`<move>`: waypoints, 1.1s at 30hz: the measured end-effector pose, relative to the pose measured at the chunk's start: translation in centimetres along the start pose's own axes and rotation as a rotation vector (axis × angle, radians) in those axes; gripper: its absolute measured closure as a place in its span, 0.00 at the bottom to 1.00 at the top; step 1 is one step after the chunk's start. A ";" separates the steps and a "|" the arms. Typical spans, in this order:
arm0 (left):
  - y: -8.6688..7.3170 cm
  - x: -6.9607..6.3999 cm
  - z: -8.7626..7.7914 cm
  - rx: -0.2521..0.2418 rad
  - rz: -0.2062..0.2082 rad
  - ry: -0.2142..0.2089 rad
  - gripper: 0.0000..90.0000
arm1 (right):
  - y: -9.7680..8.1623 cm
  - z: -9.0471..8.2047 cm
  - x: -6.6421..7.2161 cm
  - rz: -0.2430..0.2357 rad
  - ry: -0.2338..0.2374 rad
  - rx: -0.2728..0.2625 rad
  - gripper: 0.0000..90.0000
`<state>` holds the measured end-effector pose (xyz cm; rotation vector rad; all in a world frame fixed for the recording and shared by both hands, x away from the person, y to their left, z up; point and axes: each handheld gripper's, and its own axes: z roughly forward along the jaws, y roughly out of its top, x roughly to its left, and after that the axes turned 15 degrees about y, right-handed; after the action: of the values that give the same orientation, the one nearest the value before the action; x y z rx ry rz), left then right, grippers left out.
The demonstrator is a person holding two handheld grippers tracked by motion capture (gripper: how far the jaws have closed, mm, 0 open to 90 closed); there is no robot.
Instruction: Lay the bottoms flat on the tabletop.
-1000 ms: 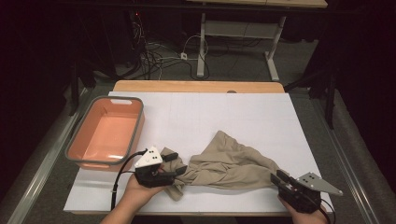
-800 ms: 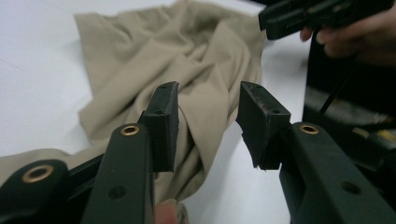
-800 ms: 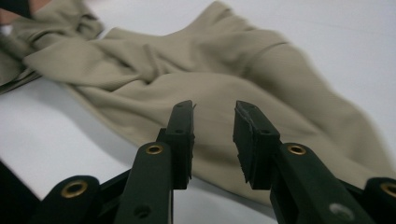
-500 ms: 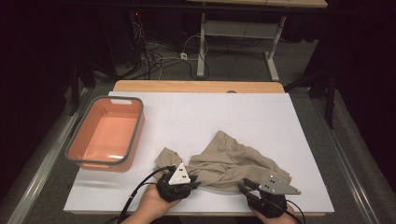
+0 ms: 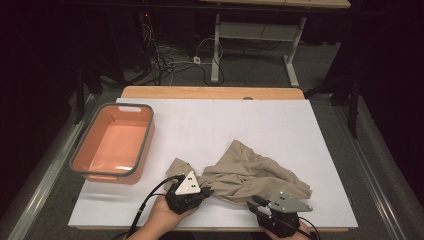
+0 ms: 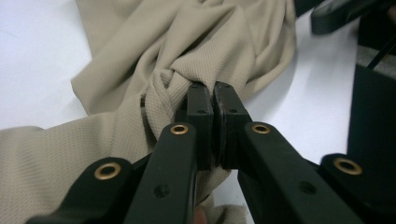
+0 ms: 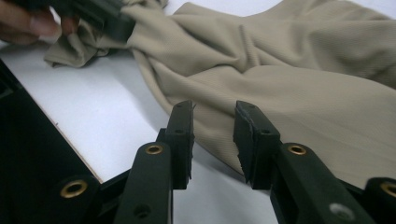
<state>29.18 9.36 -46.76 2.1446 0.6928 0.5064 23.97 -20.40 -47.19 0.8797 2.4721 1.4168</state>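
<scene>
Garment (image 5: 252, 175), beige, on table (image 5: 240, 125): left tool (image 6: 211, 91) having just closed, pinching a bunched fold; right tool (image 7: 212, 123) gaping at near hem, needing deeper bite before lifting.

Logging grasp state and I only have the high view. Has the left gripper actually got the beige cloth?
Observer: Yes. The left gripper has just been closing, and its jaws are now shut on a twisted bunch of the beige cloth.
Operator: And the right gripper?
Observer: The right gripper is open. Its jaws stand apart low over the table, and the cloth's edge lies just ahead of the tips, not pinched.
</scene>
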 end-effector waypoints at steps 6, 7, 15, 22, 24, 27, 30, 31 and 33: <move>0.2 -0.1 -0.9 -0.032 -0.027 -0.040 0.94 | 0.4 2.2 0.6 -0.020 0.061 0.024 0.64; 0.2 -0.1 -1.0 -0.033 -0.031 -0.048 0.94 | 0.5 2.7 0.7 -0.021 0.069 0.032 0.62; 0.2 0.3 -2.7 -0.078 -0.028 0.007 0.94 | 1.1 4.5 1.0 -0.081 0.043 0.106 1.00; -0.7 3.5 -4.3 -0.102 -0.112 0.089 0.94 | 0.3 1.7 0.2 -0.066 -0.010 0.077 1.00; -1.2 4.4 -4.4 -0.095 -0.130 0.115 0.94 | 0.0 0.3 -0.3 -0.051 -0.039 0.063 1.00; -1.9 5.7 -4.4 -0.075 -0.151 0.149 0.94 | -0.7 -1.7 -1.3 -0.032 -0.088 0.052 1.00; -2.2 6.8 -4.6 -0.076 -0.175 0.183 0.95 | -1.4 -3.2 -2.5 0.012 -0.126 0.037 1.00; -2.4 7.1 -4.7 -0.081 -0.193 0.186 0.95 | -1.5 -3.6 -2.8 0.021 -0.140 0.034 1.00; -2.6 7.5 -4.9 -0.081 -0.207 0.193 0.95 | -1.8 -4.5 -3.5 0.047 -0.163 0.021 1.00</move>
<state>31.41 18.26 -45.02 1.9381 0.9736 0.6232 24.21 -26.33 -46.77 1.0214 2.3645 1.2791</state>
